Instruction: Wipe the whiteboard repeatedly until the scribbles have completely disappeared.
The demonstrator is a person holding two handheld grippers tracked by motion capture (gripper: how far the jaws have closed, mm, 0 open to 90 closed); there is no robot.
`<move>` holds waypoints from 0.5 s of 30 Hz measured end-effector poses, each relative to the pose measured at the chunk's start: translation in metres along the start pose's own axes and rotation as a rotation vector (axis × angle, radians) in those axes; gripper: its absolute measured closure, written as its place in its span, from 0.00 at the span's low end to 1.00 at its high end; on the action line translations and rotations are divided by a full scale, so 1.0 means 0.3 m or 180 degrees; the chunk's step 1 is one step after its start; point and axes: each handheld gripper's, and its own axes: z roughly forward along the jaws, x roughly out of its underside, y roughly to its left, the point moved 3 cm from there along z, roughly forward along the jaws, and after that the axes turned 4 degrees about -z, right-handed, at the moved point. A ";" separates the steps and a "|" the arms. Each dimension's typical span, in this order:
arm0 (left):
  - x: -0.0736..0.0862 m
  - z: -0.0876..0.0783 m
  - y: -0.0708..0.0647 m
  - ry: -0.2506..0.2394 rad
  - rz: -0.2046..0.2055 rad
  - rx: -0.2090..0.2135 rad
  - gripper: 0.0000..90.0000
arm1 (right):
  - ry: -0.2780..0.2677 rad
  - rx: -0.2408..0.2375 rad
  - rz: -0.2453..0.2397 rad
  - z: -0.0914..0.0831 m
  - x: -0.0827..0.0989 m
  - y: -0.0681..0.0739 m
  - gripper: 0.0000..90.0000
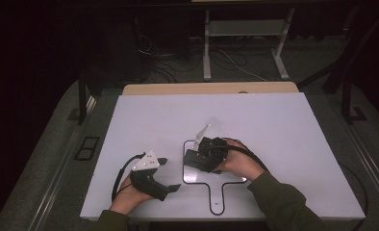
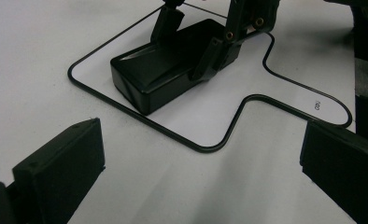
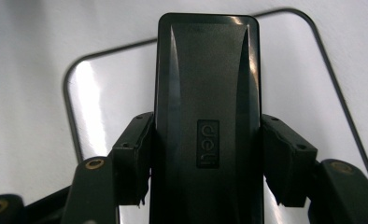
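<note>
The right gripper (image 1: 203, 155) is clamped across the short width of the black box (image 3: 208, 116), whose long axis runs straight ahead from its jaws inside the outline (image 2: 140, 119), while the left gripper (image 1: 170, 174) waits wide open, apart.
</note>
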 end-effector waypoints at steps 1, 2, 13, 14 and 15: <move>0.000 0.000 0.000 -0.0002 0.0001 0.0001 0.00 | 0.0016 0.0009 -0.0009 0.001 -0.002 -0.004 0.43; 0.000 0.000 -0.001 -0.0005 0.0000 0.0000 0.00 | 0.0005 -0.0020 0.0017 0.002 -0.003 -0.007 0.43; -0.002 -0.002 -0.002 -0.0001 0.0025 0.0000 0.00 | 0.0046 0.0077 0.0272 0.008 0.005 -0.110 0.43; -0.003 -0.002 -0.002 -0.0002 0.0025 0.0000 0.00 | 0.0045 0.0083 0.0292 0.008 0.005 -0.120 0.43; -0.003 -0.001 -0.002 -0.0001 0.0033 0.0001 0.00 | 0.0049 0.0096 0.0327 0.009 0.005 -0.129 0.43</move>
